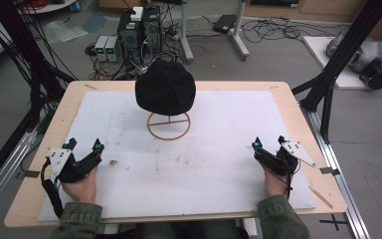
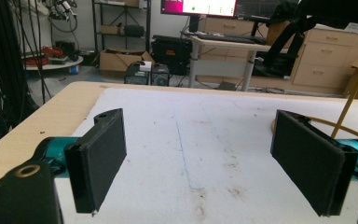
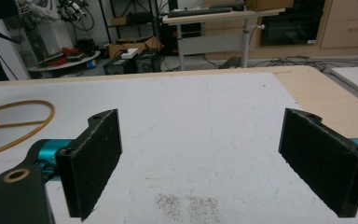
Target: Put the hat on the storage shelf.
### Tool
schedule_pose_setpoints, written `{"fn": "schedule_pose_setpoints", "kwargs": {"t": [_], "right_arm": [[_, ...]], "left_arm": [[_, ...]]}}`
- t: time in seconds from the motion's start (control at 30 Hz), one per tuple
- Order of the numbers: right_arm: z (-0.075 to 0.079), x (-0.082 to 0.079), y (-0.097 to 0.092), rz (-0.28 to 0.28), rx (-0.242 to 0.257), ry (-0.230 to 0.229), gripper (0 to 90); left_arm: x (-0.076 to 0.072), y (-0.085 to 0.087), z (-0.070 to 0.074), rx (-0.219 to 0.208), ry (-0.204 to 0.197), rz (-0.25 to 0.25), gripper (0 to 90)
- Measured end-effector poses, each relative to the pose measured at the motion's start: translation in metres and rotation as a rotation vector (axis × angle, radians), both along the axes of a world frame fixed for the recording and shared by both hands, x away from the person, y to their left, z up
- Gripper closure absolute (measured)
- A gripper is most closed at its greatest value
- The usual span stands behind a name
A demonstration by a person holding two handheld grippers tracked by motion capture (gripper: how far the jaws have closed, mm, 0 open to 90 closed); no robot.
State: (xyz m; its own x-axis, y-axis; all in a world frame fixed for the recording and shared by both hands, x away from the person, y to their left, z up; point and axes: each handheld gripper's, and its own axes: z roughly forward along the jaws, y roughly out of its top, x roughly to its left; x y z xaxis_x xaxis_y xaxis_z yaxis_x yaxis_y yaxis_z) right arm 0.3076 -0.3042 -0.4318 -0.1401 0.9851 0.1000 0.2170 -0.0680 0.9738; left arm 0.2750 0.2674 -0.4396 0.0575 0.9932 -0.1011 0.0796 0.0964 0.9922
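That black hat (image 1: 165, 87) perched on its wire stand (image 1: 168, 125) looks soft and light, best pinched at the brim, while the left gripper (image 1: 83, 145) and right gripper (image 1: 267, 142) wait wide open, holding nothing.

Even, soft overhead light, rather dim in the high view; the white mat (image 1: 219, 164) shows no glare. Shadows are faint. Both gripper views are sharp nearby, slightly soft in the background.

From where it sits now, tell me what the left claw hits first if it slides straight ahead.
Probably nothing: the left claw, open, points past the hat stand's ring base, which lies off to its right, though depth is unclear.
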Motion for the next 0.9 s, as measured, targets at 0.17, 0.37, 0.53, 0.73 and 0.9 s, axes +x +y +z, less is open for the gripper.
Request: {"fn": "schedule_pose_setpoints", "kwargs": {"t": [0.17, 0.37, 0.53, 0.73, 0.9], "right_arm": [[-0.0008, 0.0005, 0.0021, 0.011, 0.0, 0.01, 12.4], [-0.0009, 0.0007, 0.0017, 0.022, -0.008, 0.013, 12.3], [-0.0023, 0.0024, 0.004, 0.037, -0.016, 0.03, 12.4], [-0.0031, 0.0036, 0.0054, 0.051, -0.034, 0.028, 12.4], [-0.0037, 0.0045, 0.0054, 0.051, -0.025, 0.037, 12.3]], "left_arm": [[0.0001, -0.0001, 0.0, -0.002, -0.001, 0.0, 18.3], [0.0002, -0.0003, -0.0001, -0.001, 0.003, 0.0, 18.4], [0.0003, 0.0, -0.0003, 0.002, 0.008, -0.005, 18.4], [0.0007, 0.0, -0.0005, -0.005, 0.006, -0.002, 18.4], [0.0009, -0.0002, -0.0005, -0.003, 0.005, -0.001, 18.4]]}}
